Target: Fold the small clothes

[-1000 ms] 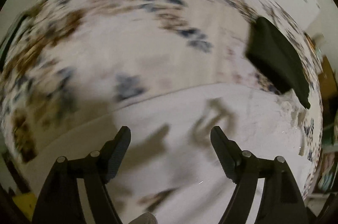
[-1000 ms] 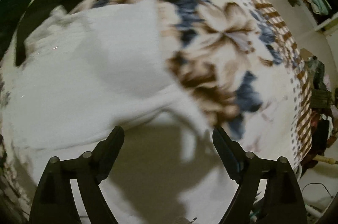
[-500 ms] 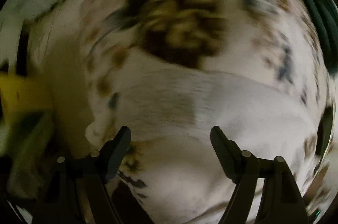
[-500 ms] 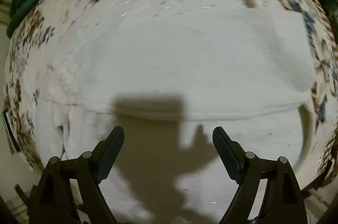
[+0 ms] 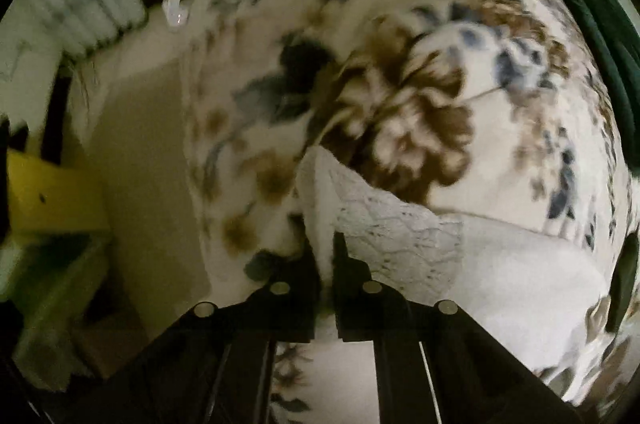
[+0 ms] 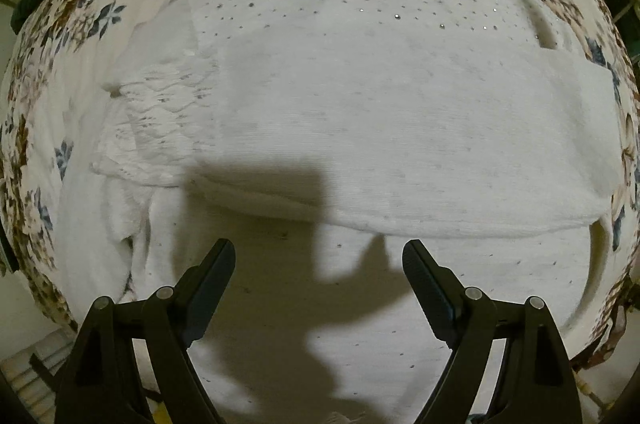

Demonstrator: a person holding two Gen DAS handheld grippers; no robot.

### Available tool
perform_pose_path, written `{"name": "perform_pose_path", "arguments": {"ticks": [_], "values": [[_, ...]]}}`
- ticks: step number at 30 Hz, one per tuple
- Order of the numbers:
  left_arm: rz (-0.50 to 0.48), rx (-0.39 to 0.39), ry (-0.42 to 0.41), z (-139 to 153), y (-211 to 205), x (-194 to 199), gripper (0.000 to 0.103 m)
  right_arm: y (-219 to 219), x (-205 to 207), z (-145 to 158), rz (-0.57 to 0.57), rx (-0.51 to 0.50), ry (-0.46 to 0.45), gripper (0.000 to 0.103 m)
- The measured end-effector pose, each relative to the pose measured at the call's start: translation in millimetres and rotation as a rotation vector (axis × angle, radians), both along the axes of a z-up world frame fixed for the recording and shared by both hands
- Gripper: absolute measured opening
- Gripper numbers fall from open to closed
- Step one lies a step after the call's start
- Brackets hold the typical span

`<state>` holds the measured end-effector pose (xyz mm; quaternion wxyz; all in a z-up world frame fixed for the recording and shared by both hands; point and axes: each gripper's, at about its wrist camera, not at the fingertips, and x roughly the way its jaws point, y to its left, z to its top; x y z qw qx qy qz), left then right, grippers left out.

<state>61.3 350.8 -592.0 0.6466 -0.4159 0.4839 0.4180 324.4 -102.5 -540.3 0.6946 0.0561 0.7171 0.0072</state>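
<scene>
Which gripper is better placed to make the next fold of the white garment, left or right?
Probably left: the left gripper is shut on the lace edge of the white garment; the right gripper hangs open above it, holding nothing.

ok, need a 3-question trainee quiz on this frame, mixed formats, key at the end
1. True or false: the left gripper is shut on the lace edge of the white garment.
2. Multiple choice: the right gripper is A) shut on the garment, B) open above the garment, C) out of view.
3. Fill in: the white garment lies on a ____-patterned blanket.

Key: 1 true; 2 B; 3 floral.
</scene>
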Motion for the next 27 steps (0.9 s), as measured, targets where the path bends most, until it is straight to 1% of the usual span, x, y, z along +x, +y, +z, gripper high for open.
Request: {"name": "perform_pose_path", "arguments": {"ticks": [1,2,4,6,7,9,10,11,13,14,16,17,19,20,21,23,25,26,27], "values": [[-0.024,0.032,0.003,14.8,-1.2,3.8,0.004,0.2,-0.5,1.9,0.001,-0.004,-0.008,0.087],[-0.044,0.057,0.005,28.2,-3.1,9.4,0.004,5.2,3.2,1.3,0.002,-0.022,-0.021,0.087],[-0.085,0.097,0.009,51.8,-7.3,19.1,0.004,0.0,2.0,7.9,0.005,-0.065,-0.058,0.087],[-0.167,0.157,0.002,81.7,-18.6,42.7,0.004,-6.5,4.2,11.2,-0.004,-0.107,-0.086,0.087],[-0.199,0.174,-0.007,91.3,-22.4,54.7,0.004,-12.4,4.7,12.4,-0.012,-0.118,-0.100,0.087],[-0.284,0.224,-0.020,114.3,-40.3,84.0,0.004,-25.7,7.8,12.0,-0.019,-0.107,-0.106,0.087],[-0.345,0.246,-0.044,126.6,-53.9,105.1,0.004,-38.2,8.2,11.9,-0.034,-0.091,-0.099,0.087],[-0.382,0.263,-0.061,134.4,-65.7,119.3,0.004,-50.5,5.1,13.9,-0.048,-0.085,-0.100,0.087],[-0.493,0.313,-0.097,150.9,-99.2,162.1,0.004,-74.0,6.7,12.0,-0.072,-0.085,-0.102,0.087],[-0.542,0.325,-0.122,156.9,-116.6,183.5,0.004,-84.3,7.3,10.8,-0.080,-0.083,-0.100,0.087],[-0.637,0.324,-0.180,169.4,-156.2,227.1,0.004,-113.3,7.2,8.8,-0.108,-0.082,-0.092,0.087],[-0.676,0.321,-0.207,174.1,-174.0,241.2,0.004,-124.6,7.4,8.8,-0.119,-0.082,-0.091,0.087],[-0.791,0.303,-0.254,175.6,-228.3,283.0,0.004,-153.5,6.3,10.3,-0.145,-0.087,-0.093,0.087],[-0.856,0.278,-0.278,173.9,-260.1,303.1,0.004,-168.4,5.4,11.7,-0.158,-0.091,-0.094,0.087],[-0.906,0.260,-0.290,171.1,-286.0,318.1,0.004,-181.9,4.7,12.9,-0.172,-0.094,-0.096,0.087],[-1.025,0.223,-0.314,162.3,-353.0,346.1,0.004,-211.9,1.6,14.5,-0.201,-0.099,-0.100,0.087],[-1.139,0.188,-0.315,151.2,-419.6,363.2,0.004,-241.8,-1.5,15.6,-0.228,-0.104,-0.098,0.087],[-1.182,0.165,-0.312,144.5,-446.0,367.8,0.004,-256.3,-2.6,15.4,-0.244,-0.106,-0.095,0.087],[-1.209,0.149,-0.308,140.0,-463.2,371.2,0.004,-266.7,-2.4,14.3,-0.261,-0.105,-0.092,0.087]]}}
